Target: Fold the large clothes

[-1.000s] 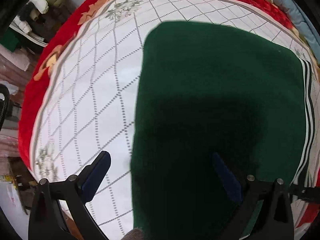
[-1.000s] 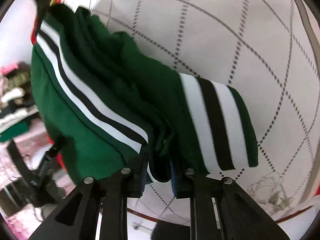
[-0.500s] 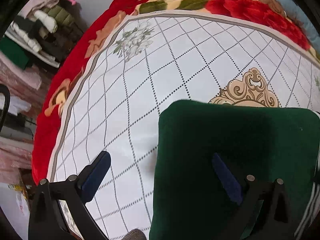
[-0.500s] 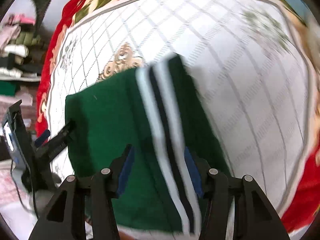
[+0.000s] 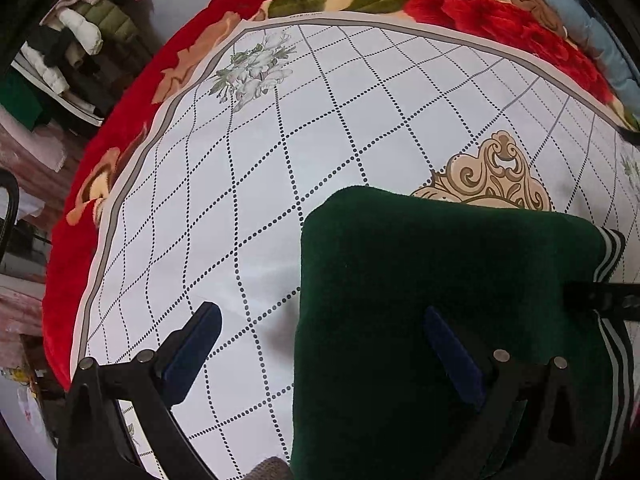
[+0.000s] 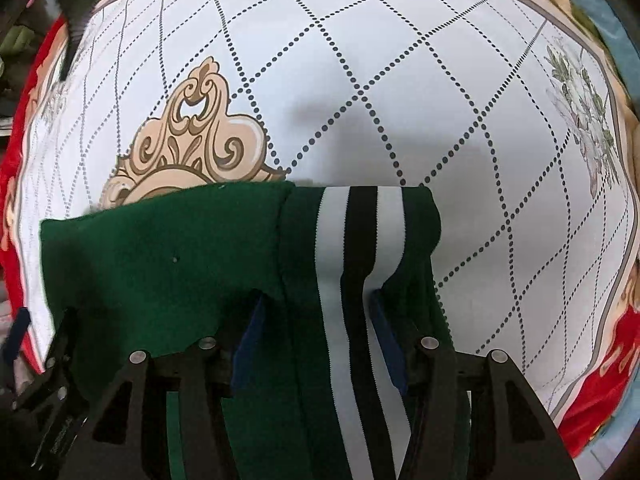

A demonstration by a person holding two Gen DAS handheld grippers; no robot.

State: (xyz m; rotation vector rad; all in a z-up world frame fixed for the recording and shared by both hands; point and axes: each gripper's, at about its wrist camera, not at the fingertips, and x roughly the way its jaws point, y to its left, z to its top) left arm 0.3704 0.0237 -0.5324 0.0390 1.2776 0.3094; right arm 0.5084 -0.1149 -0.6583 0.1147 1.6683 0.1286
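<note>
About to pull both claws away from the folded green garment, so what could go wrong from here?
1. The right claw is open astride the striped band; pulling back could drag the fold open.
2. The left claw is open with one finger over the green garment; it may snag the edge.

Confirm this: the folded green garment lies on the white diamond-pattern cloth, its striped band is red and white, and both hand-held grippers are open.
Not quite. The striped band on the green garment is black and white, not red and white; the right wrist view shows this. The rest stands: it lies on the white diamond-pattern cloth, and both hand-held grippers are open.
</note>
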